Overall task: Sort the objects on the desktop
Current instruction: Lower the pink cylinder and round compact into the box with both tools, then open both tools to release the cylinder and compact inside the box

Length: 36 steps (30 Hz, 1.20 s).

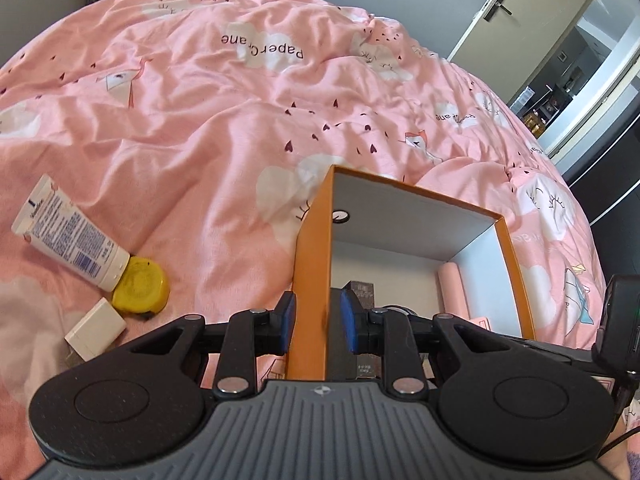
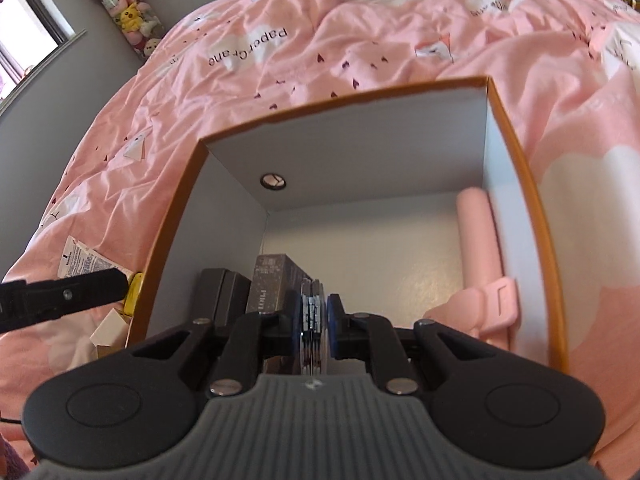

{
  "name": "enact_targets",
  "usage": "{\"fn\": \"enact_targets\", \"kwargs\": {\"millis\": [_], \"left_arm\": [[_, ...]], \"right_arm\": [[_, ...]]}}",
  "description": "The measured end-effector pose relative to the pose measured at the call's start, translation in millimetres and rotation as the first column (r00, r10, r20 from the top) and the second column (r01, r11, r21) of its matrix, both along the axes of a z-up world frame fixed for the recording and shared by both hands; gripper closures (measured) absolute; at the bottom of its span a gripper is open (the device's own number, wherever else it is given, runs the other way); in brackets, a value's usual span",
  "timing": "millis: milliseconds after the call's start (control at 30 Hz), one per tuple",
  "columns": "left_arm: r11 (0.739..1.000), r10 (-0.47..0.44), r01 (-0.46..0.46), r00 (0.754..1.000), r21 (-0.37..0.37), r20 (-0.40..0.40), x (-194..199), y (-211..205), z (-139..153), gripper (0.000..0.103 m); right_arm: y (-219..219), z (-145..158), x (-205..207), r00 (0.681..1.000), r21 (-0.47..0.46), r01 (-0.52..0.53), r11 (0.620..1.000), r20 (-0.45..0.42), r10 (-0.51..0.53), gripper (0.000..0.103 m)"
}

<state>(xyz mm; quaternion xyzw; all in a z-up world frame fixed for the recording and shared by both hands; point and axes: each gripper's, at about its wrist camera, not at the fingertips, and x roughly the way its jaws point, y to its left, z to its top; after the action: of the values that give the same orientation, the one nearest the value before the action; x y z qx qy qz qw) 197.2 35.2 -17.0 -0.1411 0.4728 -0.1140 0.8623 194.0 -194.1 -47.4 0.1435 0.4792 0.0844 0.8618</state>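
my left gripper (image 1: pixel 318 322) pinches the orange box (image 1: pixel 308 280) wall on the bed; my right gripper (image 2: pixel 316 320), clamped on a metallic stack (image 2: pixel 312 316), should lower gently beside the dark boxes (image 2: pixel 272 280) inside.

Box mouth: open upward, orange box (image 2: pixel 540 216) unlidded.
Box floor, centre: bare, passable.
Box, right wall: lined by pink case (image 2: pixel 478 240).
Box, left corner: taken by dark boxes (image 2: pixel 272 280).
Box, left wall: straddled by left gripper (image 1: pixel 316 322).
Outside, left of box: tube (image 1: pixel 70 236), yellow tape measure (image 1: pixel 140 286), white block (image 1: pixel 96 328) on bedspread (image 1: pixel 200 120).
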Motion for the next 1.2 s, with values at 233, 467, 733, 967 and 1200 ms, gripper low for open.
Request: {"fn": "enact_targets", "kwargs": {"millis": [233, 467, 733, 967, 1200], "left_arm": [[0.999, -0.019, 0.018, 1.0, -0.026, -0.017, -0.3, 0.1, -11.1, 0.076], [0.998, -0.016, 0.014, 0.999, -0.054, -0.039, -2.1, 1.2, -17.6, 0.076], [0.999, -0.014, 0.011, 0.998, -0.053, -0.055, -4.3, -0.8, -19.7, 0.076], [0.999, -0.014, 0.01, 0.998, -0.052, -0.062, -5.0, -1.8, -20.1, 0.076], [1.0, -0.011, 0.009, 0.997, -0.028, -0.08, -4.1, -6.9, -21.6, 0.076]], "right_arm": [[1.3, -5.9, -4.1, 0.999, 0.041, 0.035, 0.999, -0.026, -0.034, 0.086], [-9.9, -10.7, -6.1, 0.997, 0.191, 0.057, 0.98, -0.064, -0.046, 0.082], [-15.8, -21.7, -6.8, 0.993, 0.298, 0.101, 0.949, -0.096, -0.076, 0.052], [-14.0, -34.9, 1.0, 0.99, 0.327, 0.117, 0.938, -0.114, -0.083, 0.05], [-5.1, -36.9, -0.5, 0.994, 0.344, 0.094, 0.934, -0.092, -0.066, 0.049]]}}
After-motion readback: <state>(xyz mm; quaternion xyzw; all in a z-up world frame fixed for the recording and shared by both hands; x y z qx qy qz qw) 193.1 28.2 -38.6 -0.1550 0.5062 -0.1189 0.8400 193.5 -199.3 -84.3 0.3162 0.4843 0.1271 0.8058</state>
